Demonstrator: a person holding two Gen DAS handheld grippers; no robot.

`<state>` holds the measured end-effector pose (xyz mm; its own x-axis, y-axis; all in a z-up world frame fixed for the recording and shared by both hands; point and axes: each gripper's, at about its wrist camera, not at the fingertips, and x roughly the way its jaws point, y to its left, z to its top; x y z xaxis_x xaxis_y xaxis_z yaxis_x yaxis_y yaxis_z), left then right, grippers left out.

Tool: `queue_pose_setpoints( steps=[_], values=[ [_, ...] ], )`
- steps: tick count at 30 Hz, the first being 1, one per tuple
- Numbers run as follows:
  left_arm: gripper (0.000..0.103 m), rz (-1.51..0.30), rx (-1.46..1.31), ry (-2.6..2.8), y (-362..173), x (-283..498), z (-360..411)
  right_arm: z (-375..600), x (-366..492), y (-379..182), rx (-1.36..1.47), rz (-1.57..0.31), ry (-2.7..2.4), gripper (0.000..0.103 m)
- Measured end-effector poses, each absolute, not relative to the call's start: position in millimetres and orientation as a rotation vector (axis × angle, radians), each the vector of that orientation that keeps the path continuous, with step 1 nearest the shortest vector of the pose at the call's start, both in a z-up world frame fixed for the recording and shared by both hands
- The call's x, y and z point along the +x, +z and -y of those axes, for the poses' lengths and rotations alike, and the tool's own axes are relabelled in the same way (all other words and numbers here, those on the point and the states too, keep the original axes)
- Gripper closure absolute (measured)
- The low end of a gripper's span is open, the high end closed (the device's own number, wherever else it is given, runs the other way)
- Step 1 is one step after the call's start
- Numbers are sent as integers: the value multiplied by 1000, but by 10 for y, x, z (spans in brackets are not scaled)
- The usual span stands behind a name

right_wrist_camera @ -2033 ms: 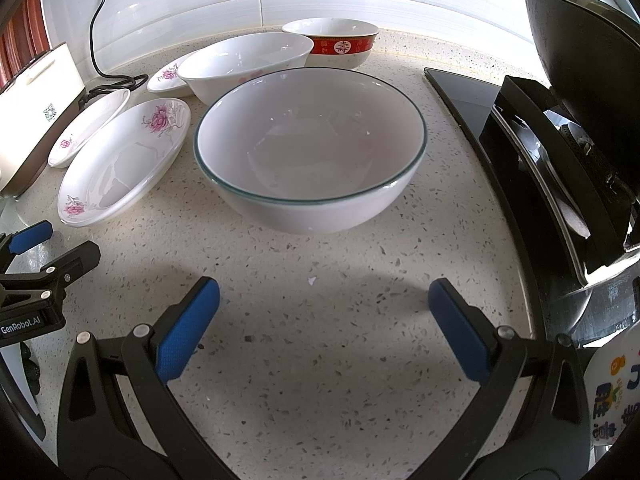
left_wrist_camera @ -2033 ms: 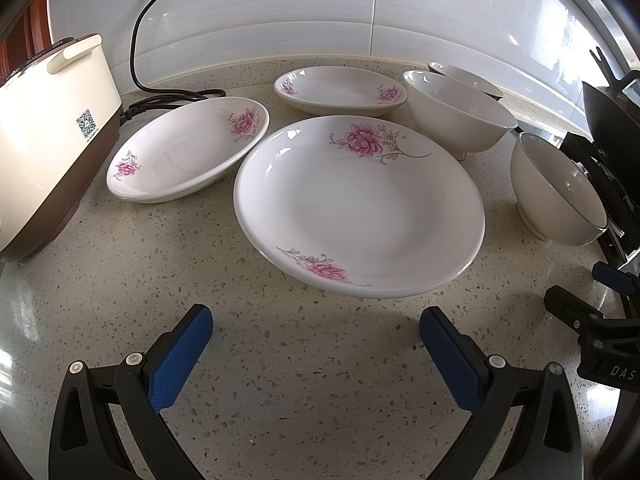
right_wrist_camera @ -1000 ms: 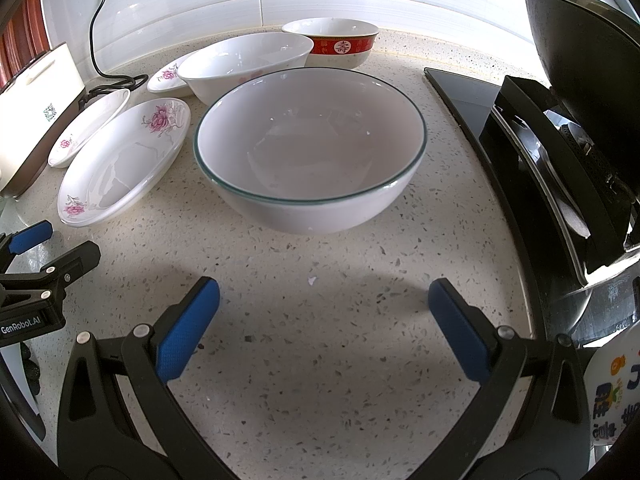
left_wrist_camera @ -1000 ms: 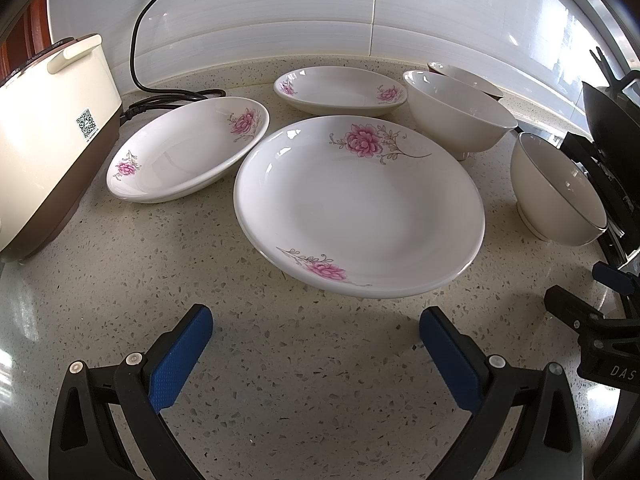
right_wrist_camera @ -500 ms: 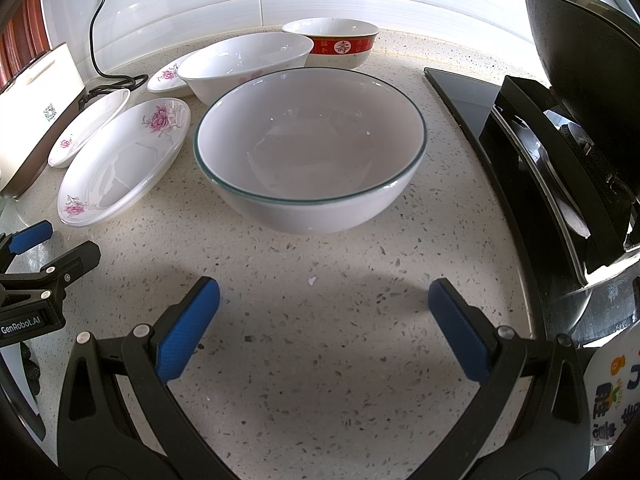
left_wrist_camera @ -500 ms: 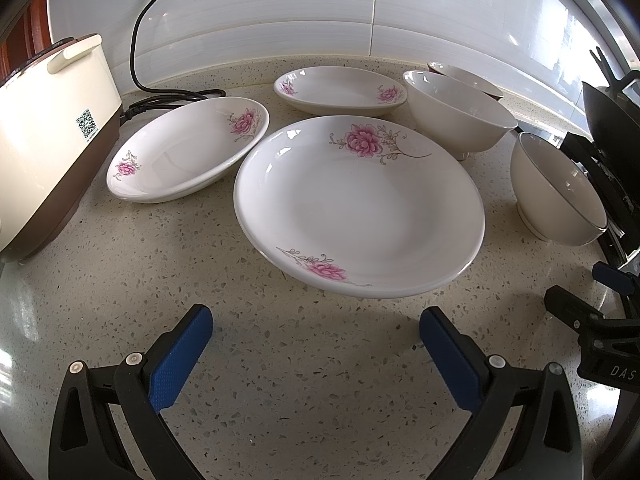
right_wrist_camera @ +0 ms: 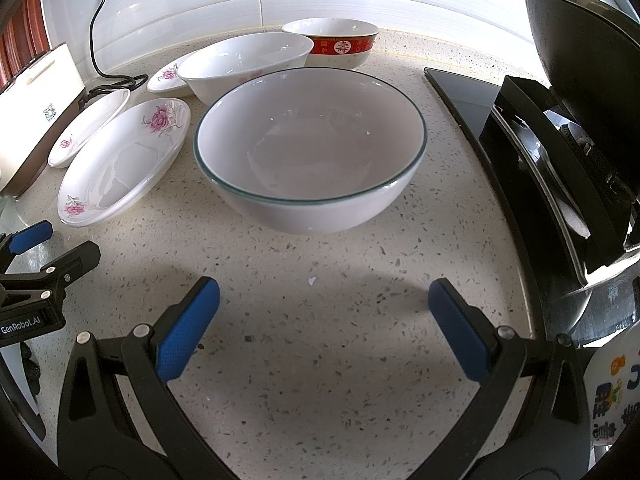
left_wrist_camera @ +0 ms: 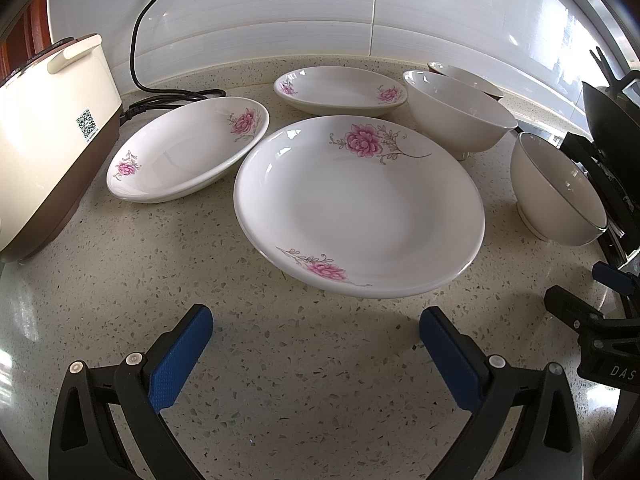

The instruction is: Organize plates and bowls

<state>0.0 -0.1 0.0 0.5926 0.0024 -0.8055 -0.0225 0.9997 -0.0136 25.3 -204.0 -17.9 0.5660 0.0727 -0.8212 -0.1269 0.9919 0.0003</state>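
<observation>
The left gripper is held low over the speckled worktop, its blue-padded tongs spread wide with nothing between them. Just ahead of it a large flowered plate is seen on the worktop. A second flowered plate is set to the left of it, their rims nearly touching, and a smaller flowered dish lies farther back, near the tiled wall. A cream appliance is placed at the left edge of the worktop, with a black cord running up the wall behind it.

The right gripper is likewise held over the worktop, its tongs spread apart and empty. In front of it a big white bowl with a dark rim line is seen, near the right edge of the worktop beside the black stove. Behind it a plain white bowl is placed, and behind that, by the wall, a red-banded bowl. A black wok is seen on the stove. In the right wrist view the left gripper's tip is visible at the left edge, well apart from the bowls.
</observation>
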Motion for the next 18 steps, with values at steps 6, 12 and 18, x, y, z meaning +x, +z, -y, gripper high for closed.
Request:
queue_pose_setpoints(
  steps=[6, 12, 18],
  values=[
    [0, -936, -23, 14, 0, 0, 1, 2040, 254, -178, -61, -962, 117, 0],
    [0, -936, -23, 15, 0, 0, 1, 2037, 239, -180, -61, -962, 117, 0],
    [0, -936, -23, 15, 0, 0, 1, 2021, 225, -183, -49, -963, 95, 0]
  ],
)
